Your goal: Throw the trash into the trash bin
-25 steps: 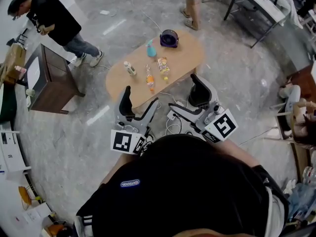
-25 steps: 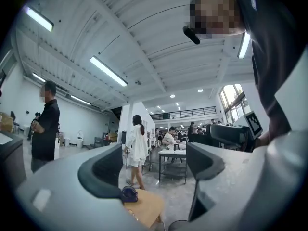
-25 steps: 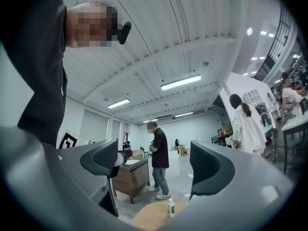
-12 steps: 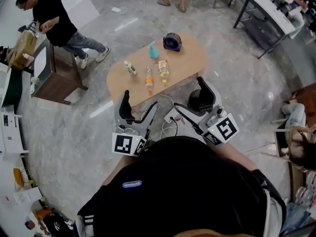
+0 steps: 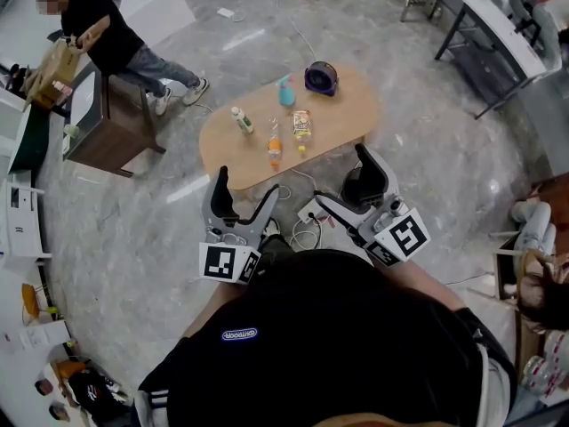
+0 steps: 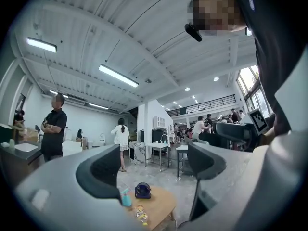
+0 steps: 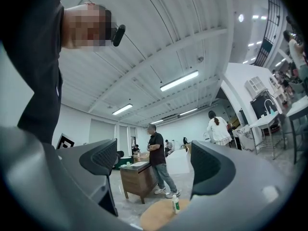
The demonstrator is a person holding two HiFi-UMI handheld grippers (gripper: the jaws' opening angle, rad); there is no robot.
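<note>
A low oval wooden table (image 5: pixel 342 118) stands ahead of me on the floor. On it are a small dark purple bin (image 5: pixel 321 77), a teal spray bottle (image 5: pixel 285 91), a yellow snack packet (image 5: pixel 302 124), an orange bottle (image 5: pixel 274 143) and a white bottle with a green cap (image 5: pixel 239 119). My left gripper (image 5: pixel 246 186) is open and empty, held up short of the table. My right gripper (image 5: pixel 345 181) is open and empty too. The left gripper view shows the bin (image 6: pixel 143 190), the spray bottle (image 6: pixel 125 197) and the packet (image 6: pixel 141 214) between the jaws, far off. The white bottle (image 7: pixel 175 204) shows in the right gripper view.
A person in black (image 5: pixel 107 38) stands by a brown wooden cabinet (image 5: pixel 111 123) at the left. Cables and a power strip (image 5: pixel 307 222) lie on the floor between me and the table. Grey desks (image 5: pixel 498 34) stand at the back right.
The head view has drifted, so the table sits slightly further right and lower in frame. Both grippers stay open and empty in front of me. The person at the left has shifted by the cabinet.
</note>
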